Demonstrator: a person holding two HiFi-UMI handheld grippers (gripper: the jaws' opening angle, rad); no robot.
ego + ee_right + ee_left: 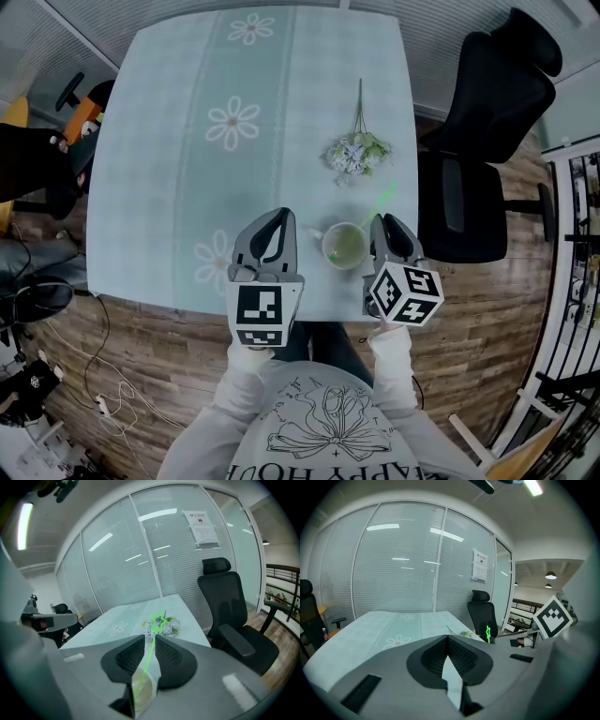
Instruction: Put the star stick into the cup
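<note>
Looks basically done. The star stick (149, 660) has its lower end in the cup (142, 693) and its star end leans out to the far right. My right tool (150, 639) straddles the stick with jaws slightly apart, and I judge it isn't pinching. My left tool (447, 638) is closed and empty, just left of the cup at the near edge of the counter (187, 141). What's left is backing the right tool off without tipping the stick.

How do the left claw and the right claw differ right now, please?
The left claw has its tips together with nothing between them; the right claw stands slightly apart, with the star stick running through its gap. The left claw faces bare table, while the right claw looks down on the cup, which holds the stick's lower end. Both hover at the table's near edge, flanking the cup.
</note>
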